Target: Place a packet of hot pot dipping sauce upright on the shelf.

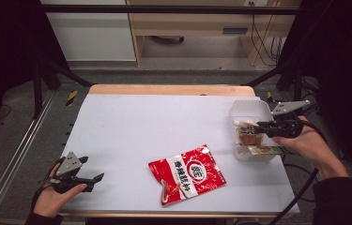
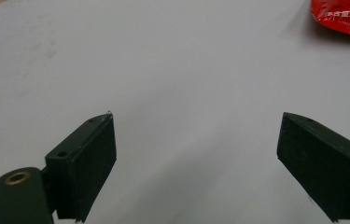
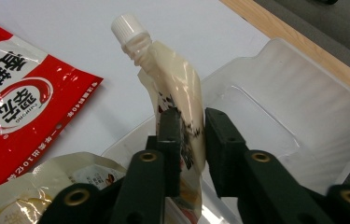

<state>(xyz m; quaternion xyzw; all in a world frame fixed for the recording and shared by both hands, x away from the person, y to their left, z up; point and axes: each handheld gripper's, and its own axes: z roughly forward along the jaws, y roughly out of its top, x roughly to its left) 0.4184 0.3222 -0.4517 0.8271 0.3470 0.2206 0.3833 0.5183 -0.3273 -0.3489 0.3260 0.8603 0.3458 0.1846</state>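
**Spouted pouch held over the clear tub**

The white table [image 1: 131, 126] carried a red snack bag [image 1: 187, 174] near its front. At the right edge stood a clear plastic tub [image 3: 303, 102]. The right gripper [image 3: 192, 122] pinched a spouted pouch [image 3: 175, 88] above it; lowering it slowly should keep the pouch from snagging the rim. The left gripper [image 1: 89, 169] rested agape, empty. The pouch's print was unreadable.

Lab: framed table [image 1: 117, 122], trailing cables [image 1: 263, 42]
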